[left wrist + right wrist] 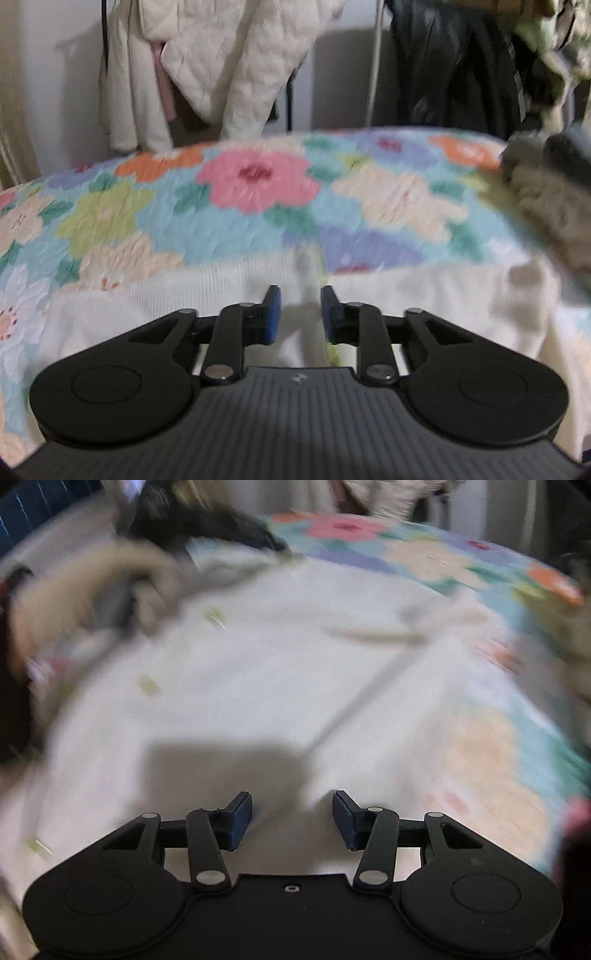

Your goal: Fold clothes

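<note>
Here, a cream-white knit garment (258, 672) lies spread across a bed covered by a floral quilt (258, 184), with small pale-green buttons visible along its left side in the right wrist view and a long straight line, a seam or a folded edge, running diagonally across the cloth. The left gripper (300, 314) hangs low over the garment's ribbed far edge, its blue-padded fingers parted with nothing between them; the right gripper (292, 821) is likewise agape above the cloth, gripping nothing. A blurred hand (92, 594) shows at the upper left of the right wrist view. The garment appears mostly flat rather than a compact bundle, so folding seems to remain, though motion blur leaves unclear whether one side has been turned in. Hanging clothes (229, 62) crowd the wall behind the bed
</note>
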{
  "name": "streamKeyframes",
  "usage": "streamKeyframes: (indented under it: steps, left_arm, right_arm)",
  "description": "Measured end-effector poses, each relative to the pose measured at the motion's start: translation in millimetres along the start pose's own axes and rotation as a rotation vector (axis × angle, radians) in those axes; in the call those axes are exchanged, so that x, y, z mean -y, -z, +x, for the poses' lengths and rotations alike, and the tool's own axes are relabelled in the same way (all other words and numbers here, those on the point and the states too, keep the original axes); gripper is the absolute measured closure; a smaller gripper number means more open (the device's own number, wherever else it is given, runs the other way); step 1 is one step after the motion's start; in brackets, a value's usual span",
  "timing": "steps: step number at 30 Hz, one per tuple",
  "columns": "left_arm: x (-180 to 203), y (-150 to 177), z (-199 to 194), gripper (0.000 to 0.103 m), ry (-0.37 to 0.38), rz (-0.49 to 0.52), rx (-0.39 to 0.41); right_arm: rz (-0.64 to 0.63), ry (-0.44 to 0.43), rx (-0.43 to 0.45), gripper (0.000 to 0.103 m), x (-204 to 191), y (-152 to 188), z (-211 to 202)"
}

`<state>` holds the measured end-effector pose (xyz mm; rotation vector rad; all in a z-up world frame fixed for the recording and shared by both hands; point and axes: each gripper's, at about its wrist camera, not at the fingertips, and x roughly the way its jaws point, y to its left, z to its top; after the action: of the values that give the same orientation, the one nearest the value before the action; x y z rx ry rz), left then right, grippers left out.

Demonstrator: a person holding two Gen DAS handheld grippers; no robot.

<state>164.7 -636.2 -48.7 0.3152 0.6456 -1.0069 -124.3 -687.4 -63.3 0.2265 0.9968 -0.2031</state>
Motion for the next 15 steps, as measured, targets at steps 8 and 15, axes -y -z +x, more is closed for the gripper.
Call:
streamKeyframes:
  steps: [8, 15]
  left_arm:
    - [45, 34, -88, 0.044, 0.015, 0.082, -0.08]
    - [111, 104, -158, 0.038, 0.14, 0.12, -0.148]
  right_arm:
    - [0.047, 0.059, 0.161, 0.048, -14, 71, -120]
    - [0.11, 0.153, 0.173, 0.047, -22, 152, -180]
